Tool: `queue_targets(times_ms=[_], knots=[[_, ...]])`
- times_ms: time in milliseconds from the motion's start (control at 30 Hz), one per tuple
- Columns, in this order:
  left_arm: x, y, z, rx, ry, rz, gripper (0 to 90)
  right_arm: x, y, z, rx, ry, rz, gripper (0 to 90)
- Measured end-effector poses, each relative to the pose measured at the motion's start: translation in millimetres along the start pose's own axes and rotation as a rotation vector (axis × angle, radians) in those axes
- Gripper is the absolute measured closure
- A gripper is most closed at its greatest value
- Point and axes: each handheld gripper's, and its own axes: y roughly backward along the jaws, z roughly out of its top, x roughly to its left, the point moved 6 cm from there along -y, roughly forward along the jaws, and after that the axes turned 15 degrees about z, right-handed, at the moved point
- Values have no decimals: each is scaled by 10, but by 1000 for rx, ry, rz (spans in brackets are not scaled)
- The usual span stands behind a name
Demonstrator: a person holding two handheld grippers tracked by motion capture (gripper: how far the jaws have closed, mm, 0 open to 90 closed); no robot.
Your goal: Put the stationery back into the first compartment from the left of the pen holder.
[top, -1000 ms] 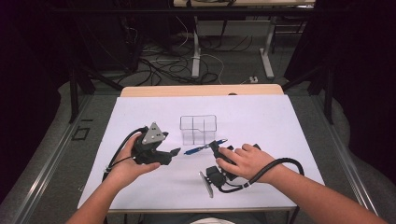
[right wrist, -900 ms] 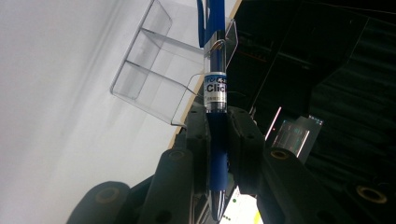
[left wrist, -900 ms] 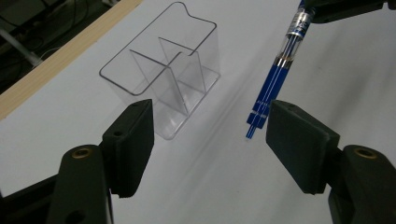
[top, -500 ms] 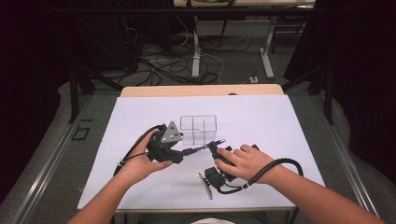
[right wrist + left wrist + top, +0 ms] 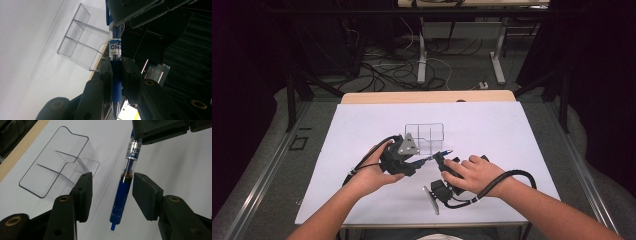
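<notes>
A blue click pen is held off the white table sheet by my right gripper, whose jaws are shut on its barrel. My left gripper faces it from the left. In the left gripper view the pen stands between the two black jaws of the left gripper. Those jaws have just been closing. The right pad is at the pen's edge and the left pad is still apart from it. Just behind the pen stands a clear plastic divided organizer.
The white sheet covers the table, with a wooden edge at the far side. Cables trail from both grippers toward the front edge. Table legs and loose cables lie on the floor beyond.
My left gripper has moved right to the pen, and its jaws now straddle the barrel and stand narrower. The right hand and the pen have stayed put.
</notes>
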Motion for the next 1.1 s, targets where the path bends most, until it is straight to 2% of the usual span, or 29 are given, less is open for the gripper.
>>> queue_targets(times_ms=[33, 67, 200, 433, 533, 700, 833, 1100], knots=[[-14, -14, 7, 1, -10, -1, 529, 9, -1, 0, -2, -11, -3, 797], [-28, -26, 13, 4, -24, -4, 538, -6, -2, 10, -3, 13, 0, 797], [-80, -67, 37, 19, -53, -10, 576, 5, -6, 27, -7, 21, -1, 797], [-126, -94, 87, 34, -65, -17, 650, 22, -11, 42, -8, 18, 5, 797], [-146, -96, 110, 37, -69, -18, 683, 22, -14, 52, -5, 33, 8, 797], [-171, -87, 134, 45, -89, -21, 729, 21, -21, 62, -3, 44, 8, 797], [-177, -87, 130, 67, -122, -13, 771, 26, -25, 76, -5, 56, 9, 797], [-191, -96, 114, 74, -158, -5, 788, 49, -40, 92, 1, 58, 15, 797]])
